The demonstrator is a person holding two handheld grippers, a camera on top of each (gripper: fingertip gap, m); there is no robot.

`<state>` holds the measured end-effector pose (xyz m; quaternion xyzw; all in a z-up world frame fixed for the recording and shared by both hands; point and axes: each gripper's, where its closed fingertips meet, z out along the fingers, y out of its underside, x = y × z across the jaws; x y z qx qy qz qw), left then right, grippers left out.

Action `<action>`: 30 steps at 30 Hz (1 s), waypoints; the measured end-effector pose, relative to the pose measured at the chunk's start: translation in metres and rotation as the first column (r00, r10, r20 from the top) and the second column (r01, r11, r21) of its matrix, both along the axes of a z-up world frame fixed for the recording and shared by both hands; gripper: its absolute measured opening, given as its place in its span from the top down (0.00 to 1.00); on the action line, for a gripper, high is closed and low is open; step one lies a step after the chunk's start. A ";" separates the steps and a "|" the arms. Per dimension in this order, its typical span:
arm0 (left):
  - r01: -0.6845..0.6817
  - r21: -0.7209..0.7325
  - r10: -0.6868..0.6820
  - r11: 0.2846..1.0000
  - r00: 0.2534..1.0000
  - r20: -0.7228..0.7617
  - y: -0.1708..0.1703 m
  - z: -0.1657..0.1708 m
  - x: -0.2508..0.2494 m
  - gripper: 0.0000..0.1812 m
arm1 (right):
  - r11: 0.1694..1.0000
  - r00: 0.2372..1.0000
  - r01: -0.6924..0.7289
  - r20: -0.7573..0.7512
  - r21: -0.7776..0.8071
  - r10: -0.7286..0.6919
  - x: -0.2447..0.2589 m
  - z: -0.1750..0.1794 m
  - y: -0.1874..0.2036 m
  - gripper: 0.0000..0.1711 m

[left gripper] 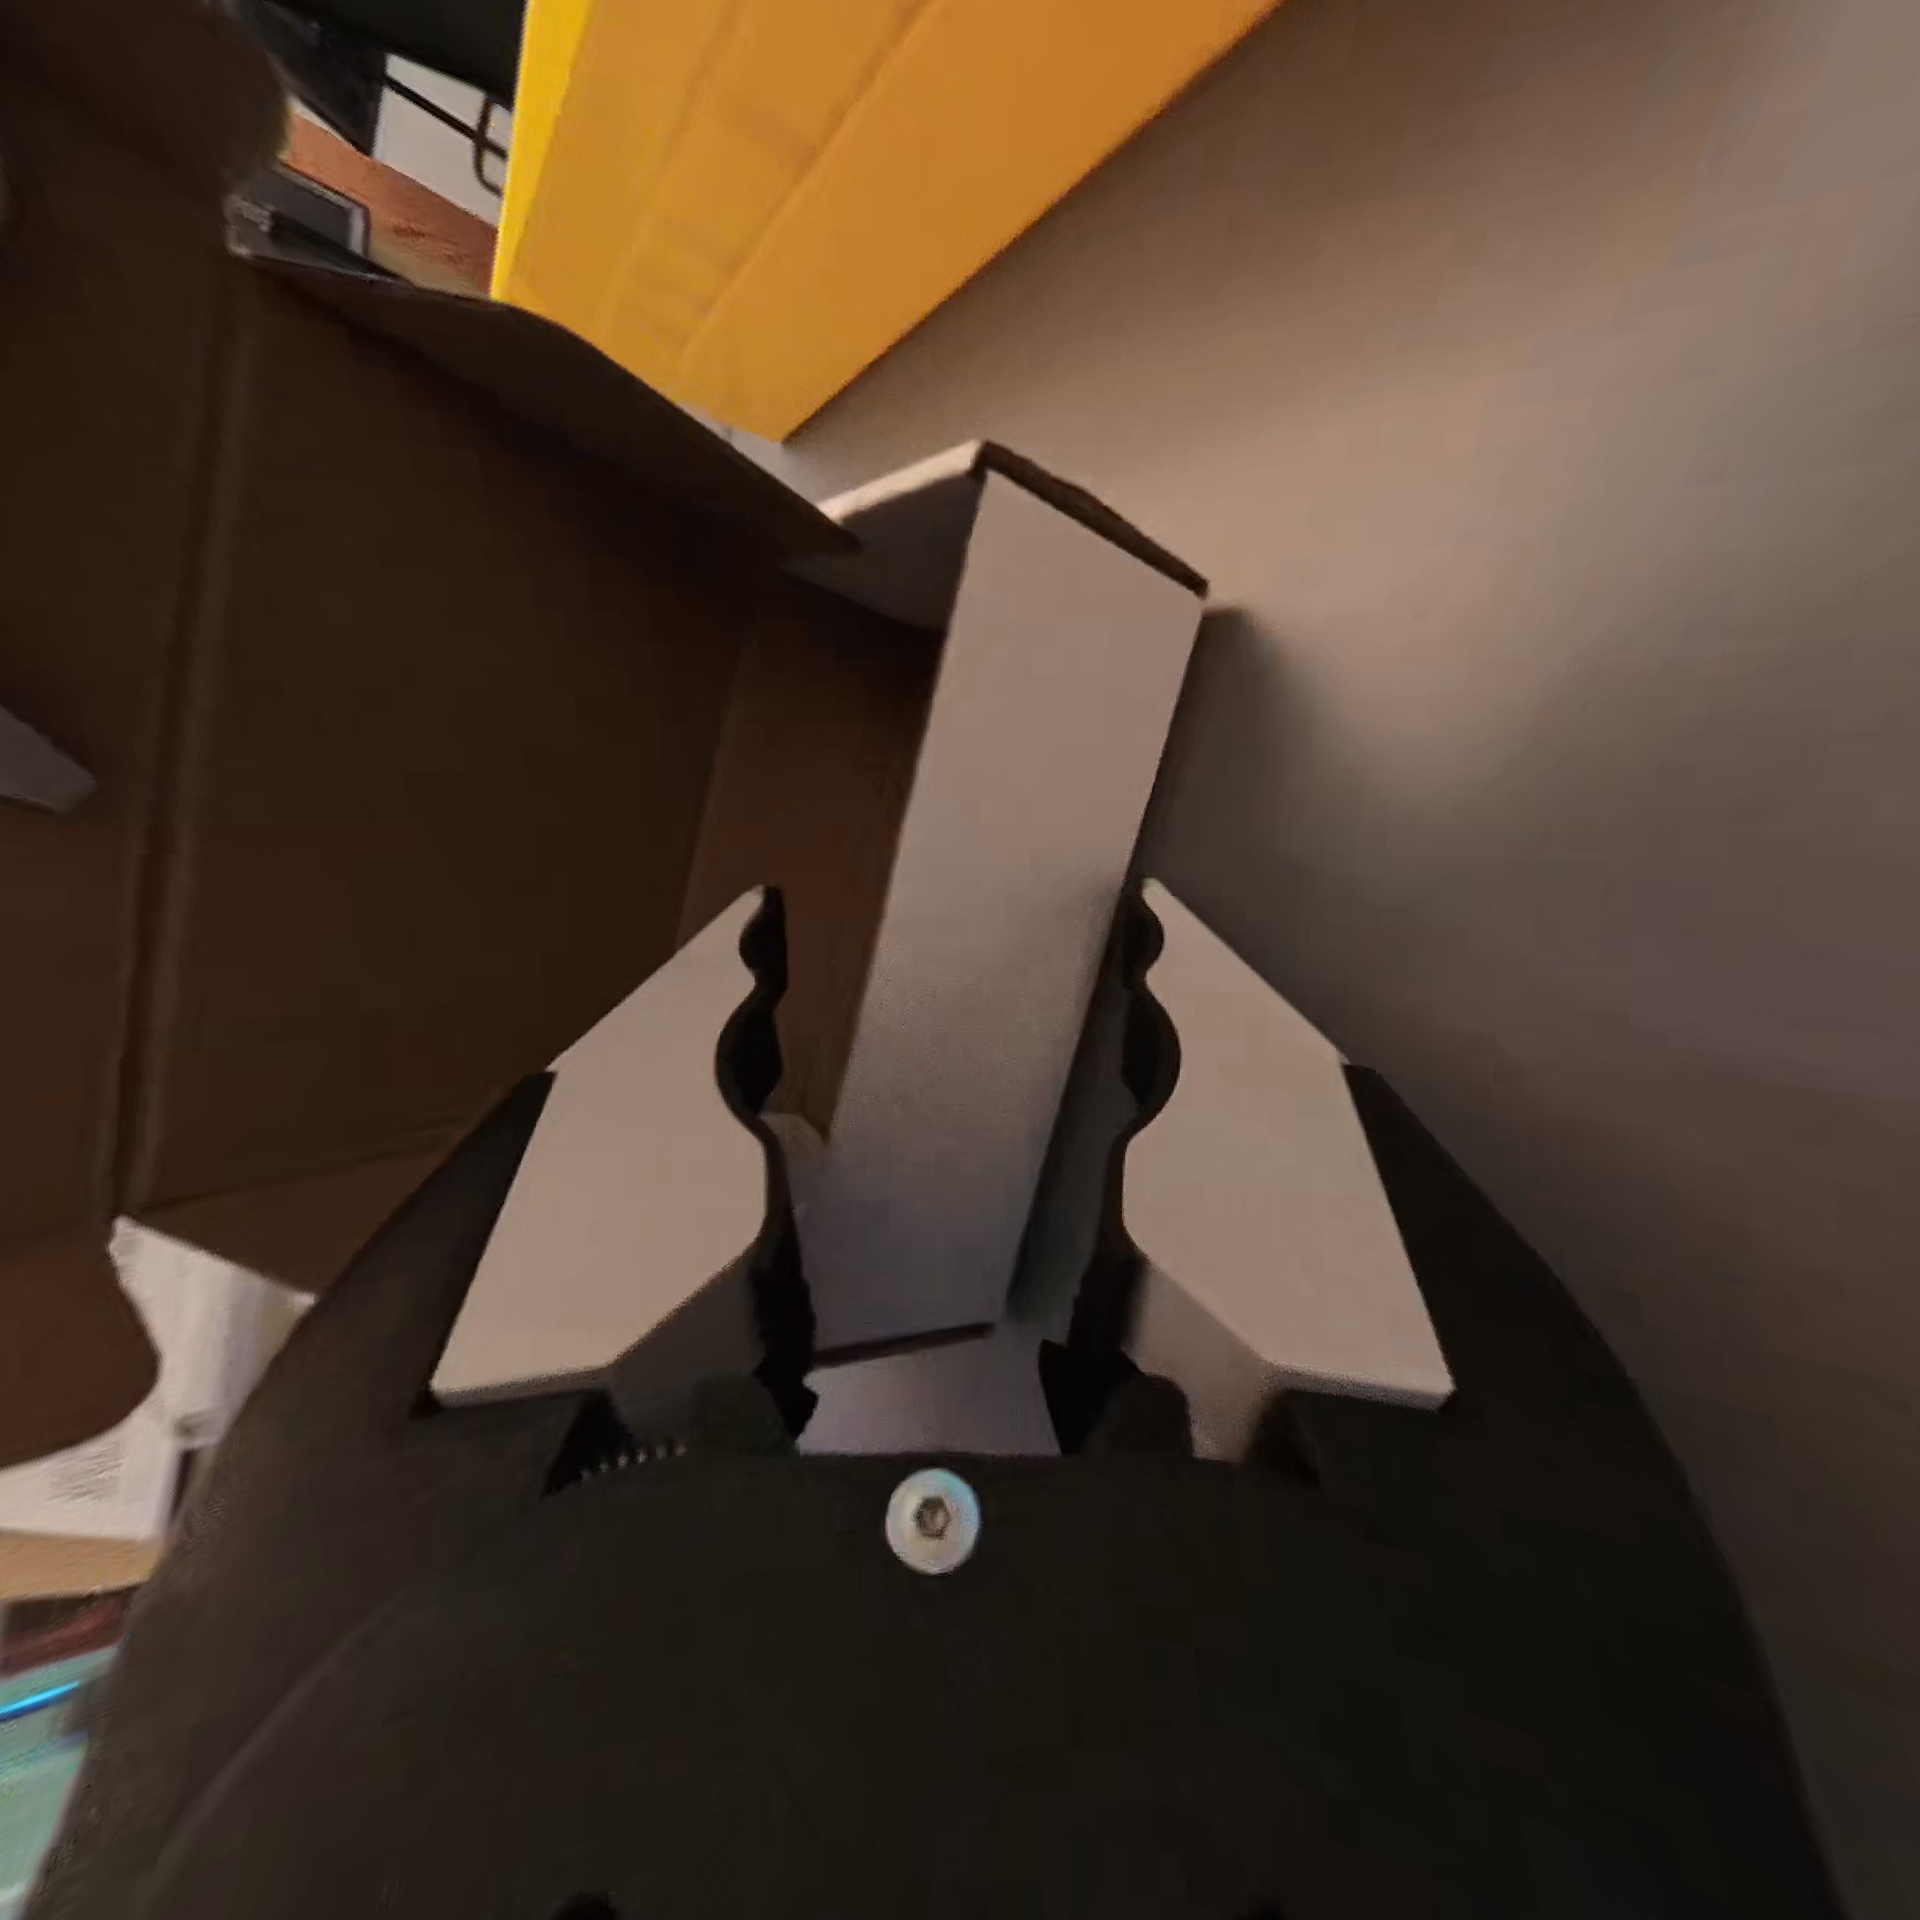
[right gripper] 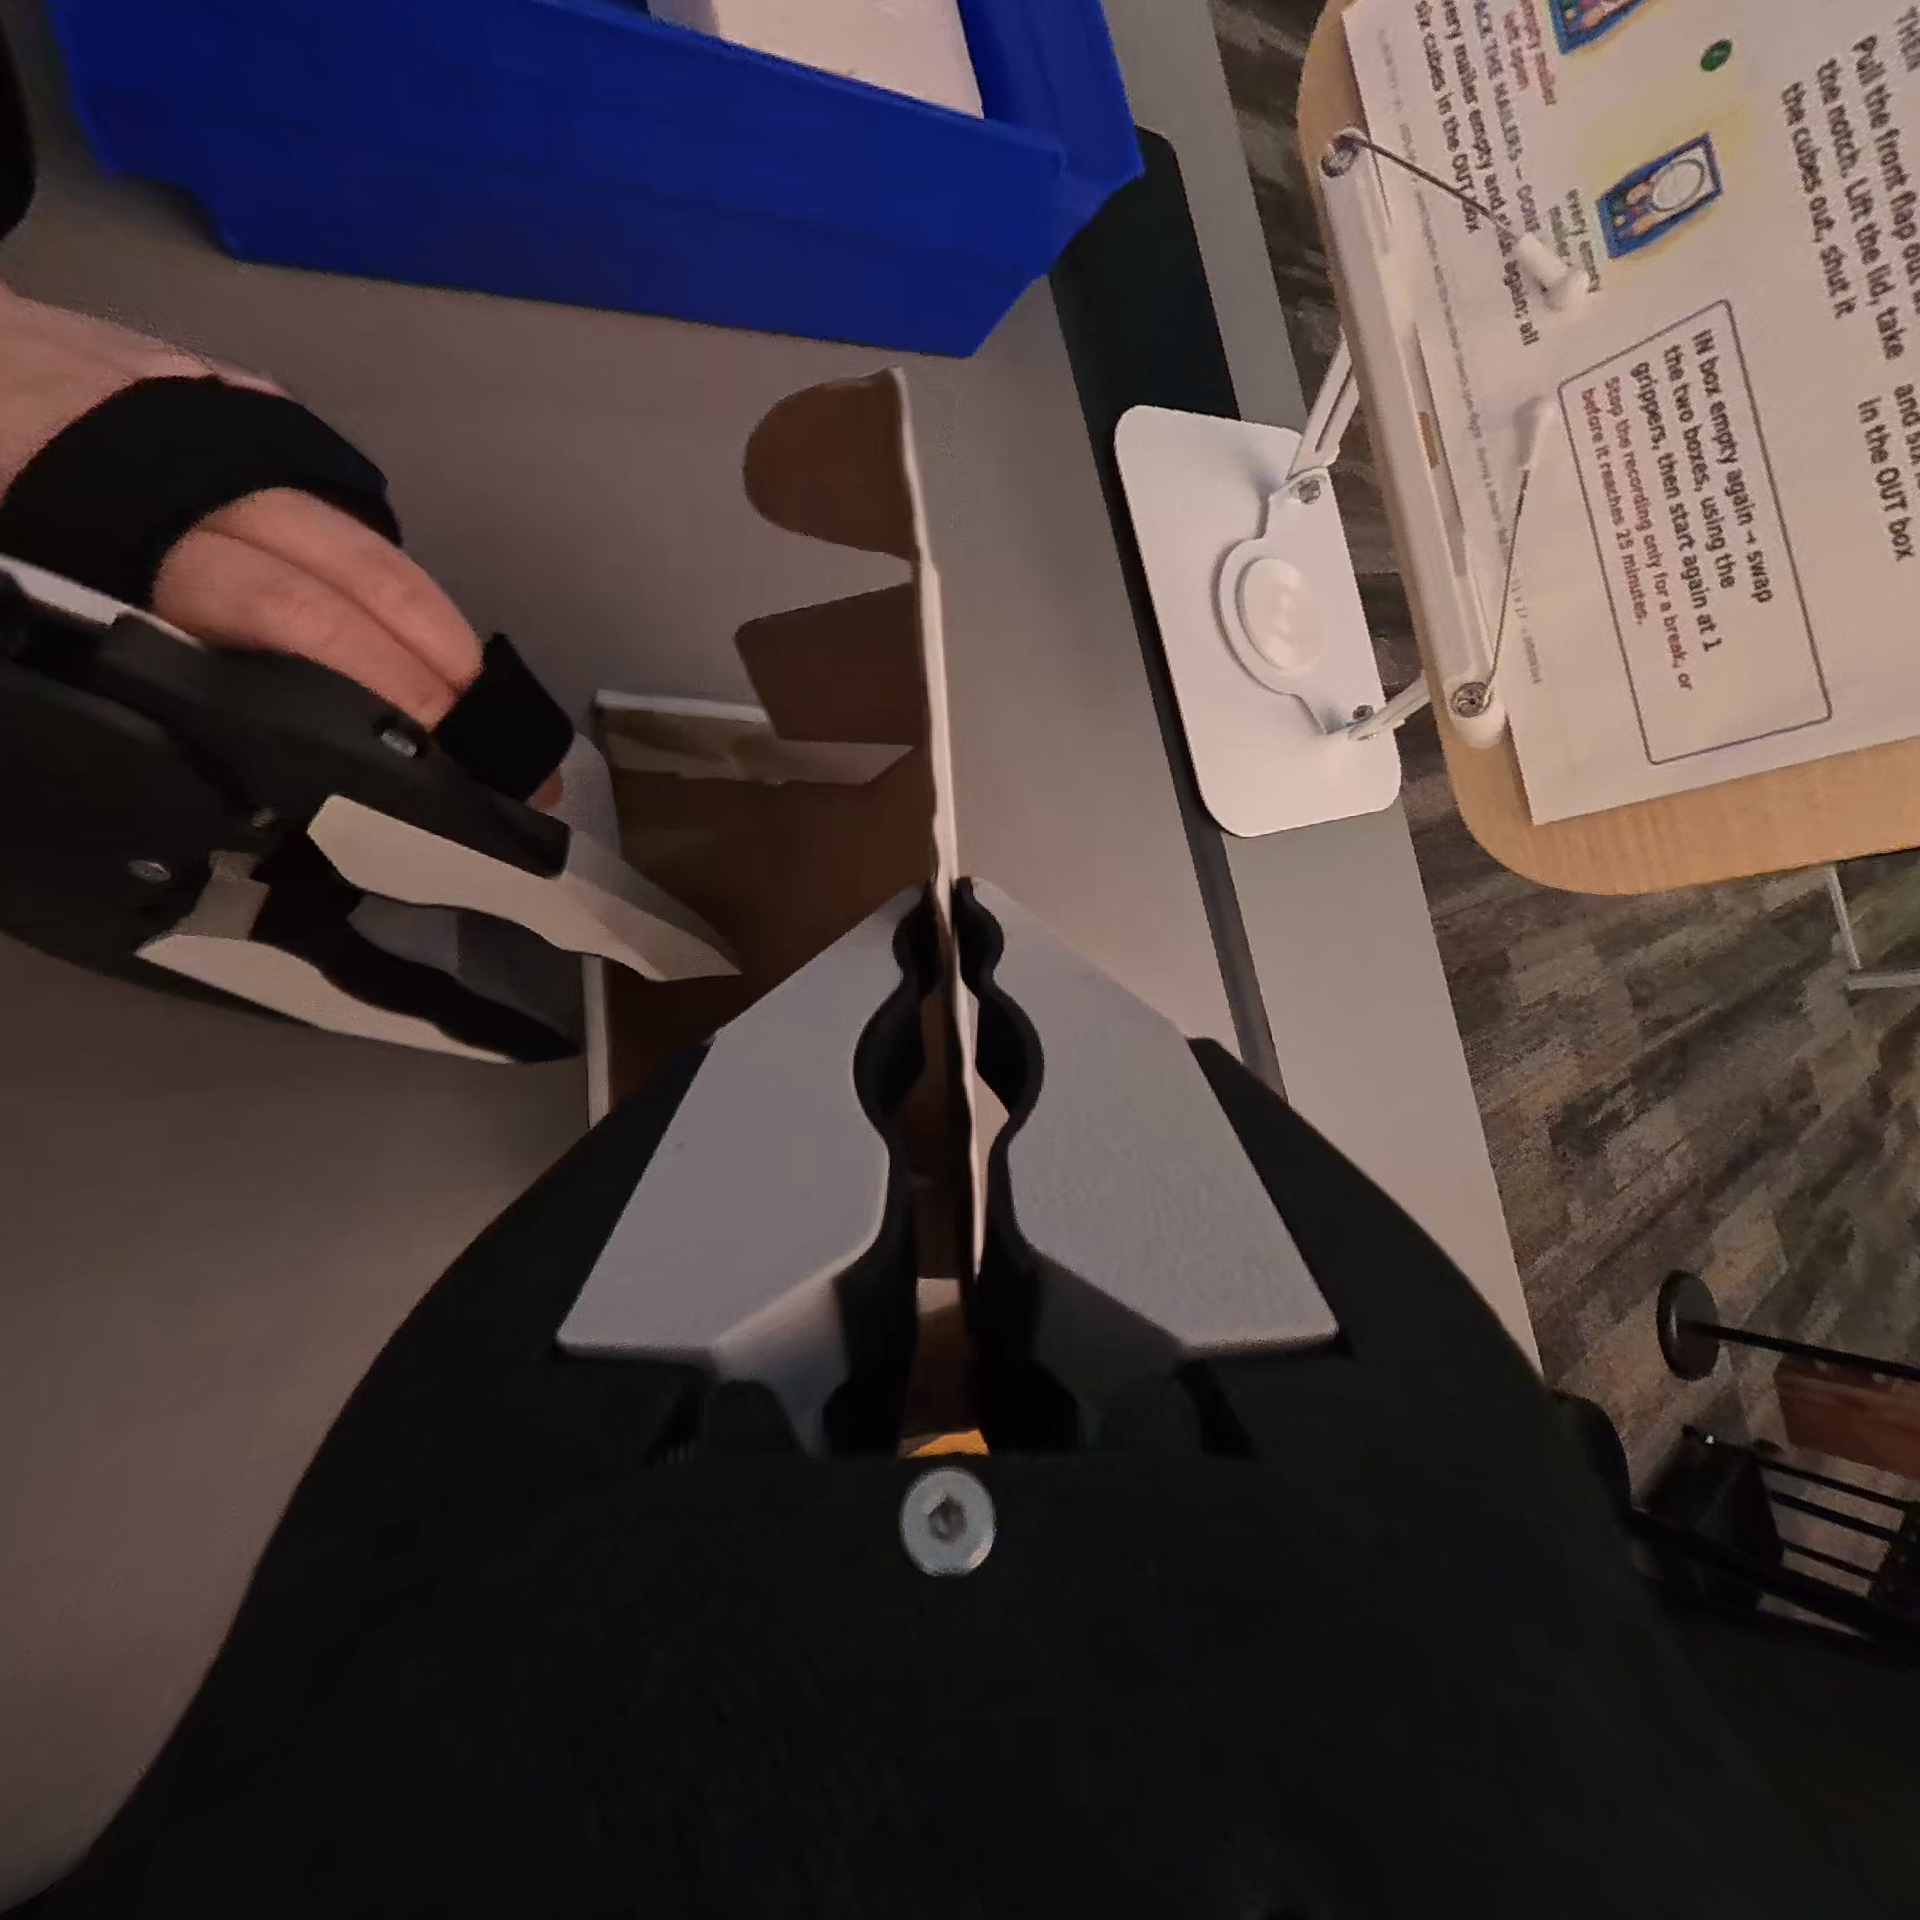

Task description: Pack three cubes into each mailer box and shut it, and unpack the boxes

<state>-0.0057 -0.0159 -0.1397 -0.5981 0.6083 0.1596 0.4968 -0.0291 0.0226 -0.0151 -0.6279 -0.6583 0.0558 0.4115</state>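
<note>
An open mailer box, white outside and brown inside (right gripper: 769, 831), lies on the grey table. My right gripper (right gripper: 948, 894) is shut on its raised lid (right gripper: 925, 623), which I see edge-on, with two brown side flaps pointing left. My left gripper (left gripper: 951, 904) is open and straddles the box's white side wall (left gripper: 1039, 831); the right finger touches the wall and a small gap shows at the left finger. It also shows in the right wrist view (right gripper: 582, 997), held by a hand at the box's left wall. No cubes show.
A blue bin (right gripper: 582, 156) stands beyond the box. A yellow bin (left gripper: 810, 177) is at the top of the left wrist view. A white stand (right gripper: 1288, 623) with an instruction sheet is at the right, by the table edge (right gripper: 1236, 831). Carpet lies beyond.
</note>
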 end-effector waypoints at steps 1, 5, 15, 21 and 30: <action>0.011 -0.037 -0.009 0.999 0.999 0.052 -0.003 0.003 0.004 0.64 | 1.000 1.000 -0.016 0.005 0.009 0.015 -0.001 0.000 -0.002 0.99; 0.022 -0.239 0.020 0.971 0.985 0.171 -0.010 0.000 0.005 0.70 | 0.998 0.999 -0.030 0.044 0.049 0.027 -0.001 -0.001 -0.005 0.99; 0.074 -0.331 -0.047 0.941 0.995 0.091 -0.031 -0.007 0.005 0.92 | 0.947 0.995 0.089 0.023 0.310 -0.101 0.014 0.026 0.030 0.99; 0.094 -0.275 -0.099 0.957 0.995 -0.003 -0.044 -0.009 0.013 0.91 | 0.909 0.970 0.147 0.121 0.390 -0.210 0.031 -0.003 0.068 0.99; 0.115 -0.287 -0.119 0.951 0.993 0.005 -0.050 -0.009 0.018 0.89 | 0.898 0.896 0.214 0.289 0.384 -0.338 0.051 -0.064 0.105 0.95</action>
